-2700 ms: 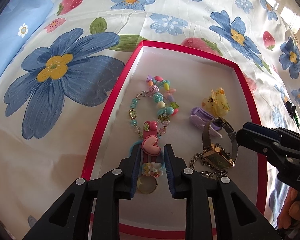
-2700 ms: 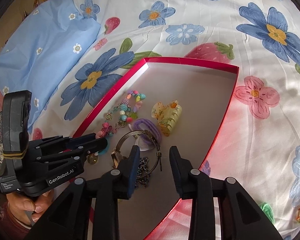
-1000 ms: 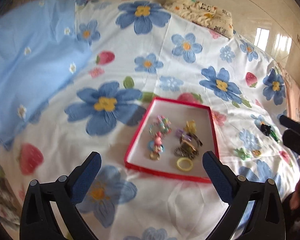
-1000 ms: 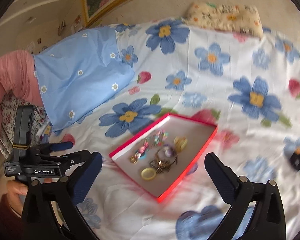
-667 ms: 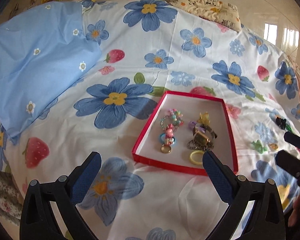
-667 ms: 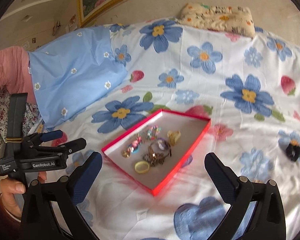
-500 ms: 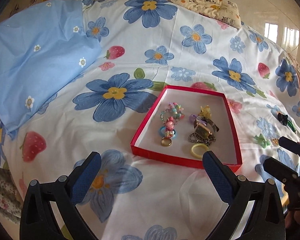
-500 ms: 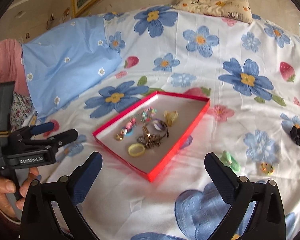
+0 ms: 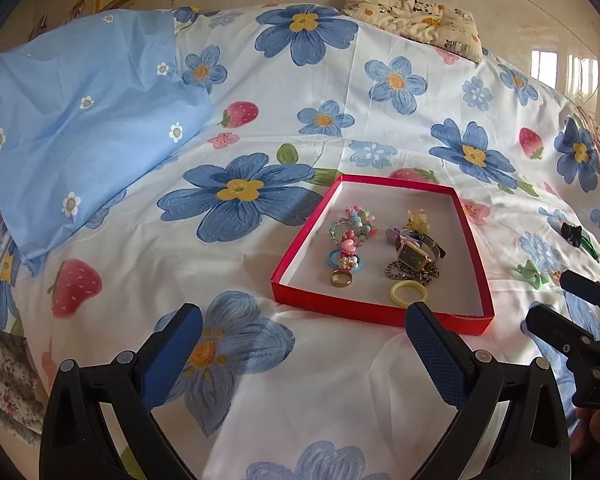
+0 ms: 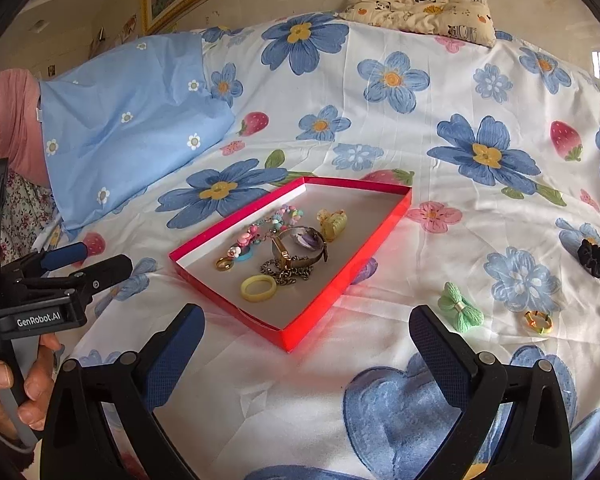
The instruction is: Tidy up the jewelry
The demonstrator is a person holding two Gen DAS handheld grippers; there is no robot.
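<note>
A shallow red box (image 9: pixel 296 250) (image 10: pixel 383 228) lies on the flowered bedsheet. Inside it are a beaded bracelet (image 9: pixel 355 220), a pink heart charm (image 9: pixel 347 254), a gold ring (image 9: pixel 341 279), a watch (image 9: pixel 415 254) (image 10: pixel 296 246) on a chain, a yellow ring (image 9: pixel 408 291) (image 10: pixel 258 288) and a yellow hair claw (image 10: pixel 332 219). My left gripper (image 9: pixel 300 354) is open and empty, held back from the box's near edge. My right gripper (image 10: pixel 305 354) is likewise open and empty, near the box's front corner. Each gripper shows at the edge of the other's view.
On the sheet right of the box lie a green yarn bow (image 10: pixel 459 310), a small yellow ring (image 10: pixel 537 321) and a black hair piece (image 10: pixel 593 258). A blue pillow (image 9: pixel 80 120) sits at the left, a patterned cushion (image 10: pixel 419 8) at the back. A hand (image 10: pixel 16 376) holds the left gripper's handle.
Both grippers were nearly shut inside the box over the charm and watch. They have since opened wide and pulled far back. A yellow ring now lies in the box.
</note>
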